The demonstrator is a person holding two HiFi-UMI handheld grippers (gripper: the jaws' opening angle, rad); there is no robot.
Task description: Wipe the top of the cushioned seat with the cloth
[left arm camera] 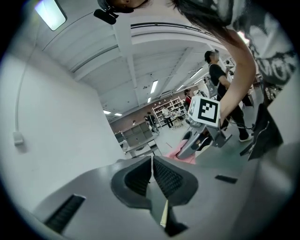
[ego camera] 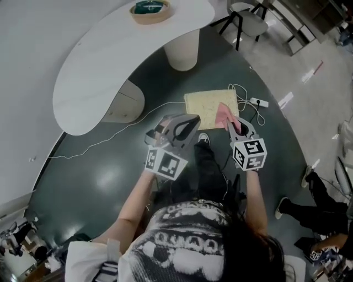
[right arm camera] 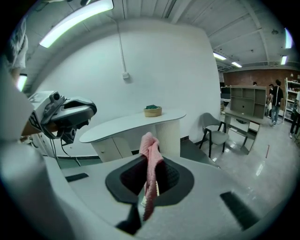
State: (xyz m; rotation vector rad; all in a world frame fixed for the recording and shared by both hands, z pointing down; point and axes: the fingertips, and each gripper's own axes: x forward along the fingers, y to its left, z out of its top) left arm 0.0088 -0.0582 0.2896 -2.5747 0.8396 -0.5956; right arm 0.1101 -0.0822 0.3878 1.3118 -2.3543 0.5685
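Observation:
The cushioned seat is a pale yellow square pad on the dark floor, ahead of my feet. A pink cloth hangs over its right part, pinched in my right gripper, which is shut on it. In the right gripper view the cloth stands up between the jaws and droops down. My left gripper hovers near the seat's near left corner, shut with nothing in it; its pads meet. The left gripper view also shows the right gripper with the cloth.
A curved white table with a bowl stands beyond the seat, on a round pedestal. A white power strip and cable lie right of the seat. A chair is at the far right; another person's legs are at the right.

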